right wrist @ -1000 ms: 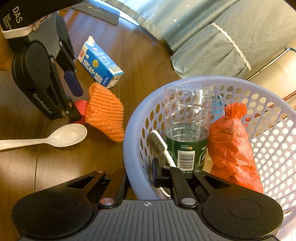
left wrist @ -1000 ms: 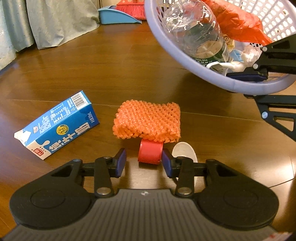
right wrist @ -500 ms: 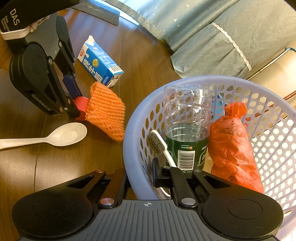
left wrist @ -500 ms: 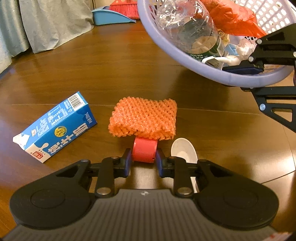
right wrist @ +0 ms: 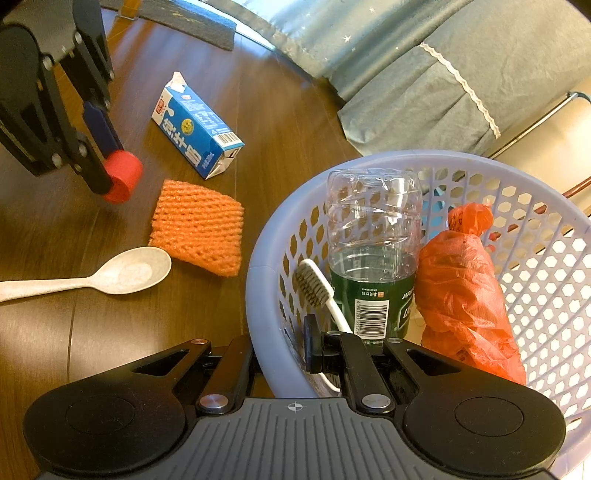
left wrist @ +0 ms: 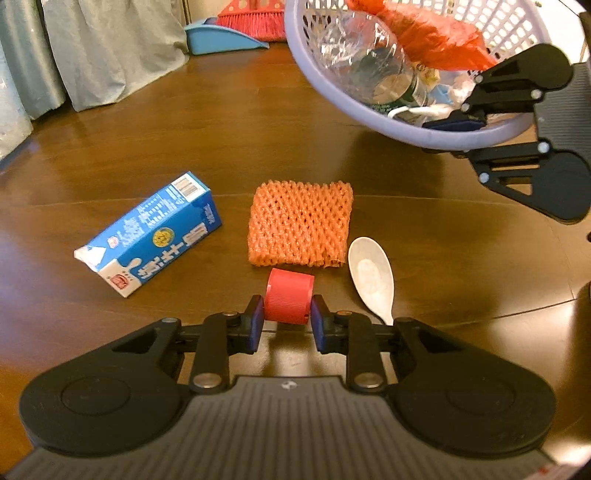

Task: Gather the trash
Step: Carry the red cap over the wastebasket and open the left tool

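From the left wrist view, the left gripper (left wrist: 287,318) pinches a red bottle cap (left wrist: 289,296) between its blue pads, held just clear of the wooden floor (left wrist: 221,122). Past it lie an orange foam net (left wrist: 300,223), a blue milk carton (left wrist: 151,232) on its side to the left, and a pale spoon (left wrist: 371,275) to the right. This view alone shows a blue dustpan (left wrist: 221,35) and a red broom (left wrist: 255,20) by the curtain. The lavender basket (left wrist: 332,92) hangs tilted at upper right, with the right gripper (left wrist: 454,127) clamped on its rim.

From the right wrist view, the right gripper (right wrist: 282,350) grips the rim of the basket (right wrist: 258,273), one finger outside the wall and one inside. Only here is the basket's load plain: a clear bottle (right wrist: 373,258) with a green label, a toothbrush (right wrist: 317,291) and a crumpled orange bag (right wrist: 465,291). The cap (right wrist: 122,175) shows off the floor in the left gripper (right wrist: 110,173), above and left of the net (right wrist: 199,227).

A second ago the left fingers stood apart around the cap beside the net; now they have closed and lifted it away.
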Motion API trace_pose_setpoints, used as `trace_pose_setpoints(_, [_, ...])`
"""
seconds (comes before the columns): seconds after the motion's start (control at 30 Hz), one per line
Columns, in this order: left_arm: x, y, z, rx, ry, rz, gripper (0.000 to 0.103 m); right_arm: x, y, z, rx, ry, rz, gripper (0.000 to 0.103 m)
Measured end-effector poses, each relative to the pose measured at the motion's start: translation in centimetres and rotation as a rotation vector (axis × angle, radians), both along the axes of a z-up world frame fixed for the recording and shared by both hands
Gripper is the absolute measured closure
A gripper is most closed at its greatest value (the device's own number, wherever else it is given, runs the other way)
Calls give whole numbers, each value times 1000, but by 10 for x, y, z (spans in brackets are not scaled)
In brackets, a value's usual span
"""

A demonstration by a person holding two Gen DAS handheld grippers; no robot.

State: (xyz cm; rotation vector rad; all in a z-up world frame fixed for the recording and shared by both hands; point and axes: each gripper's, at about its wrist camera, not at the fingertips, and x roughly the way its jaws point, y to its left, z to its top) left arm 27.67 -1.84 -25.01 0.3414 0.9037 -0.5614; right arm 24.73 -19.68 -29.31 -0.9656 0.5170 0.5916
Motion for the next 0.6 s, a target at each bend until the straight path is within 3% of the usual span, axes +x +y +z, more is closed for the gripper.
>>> trace_pose_setpoints(0.23, [3, 6, 35, -42, -51, 5, 81, 0, 1, 1, -4, 0, -1, 98])
trace_pose_setpoints(0.6, [23, -30, 119, -212, -151, -48, 81, 1, 1, 1, -2, 0, -3, 98])
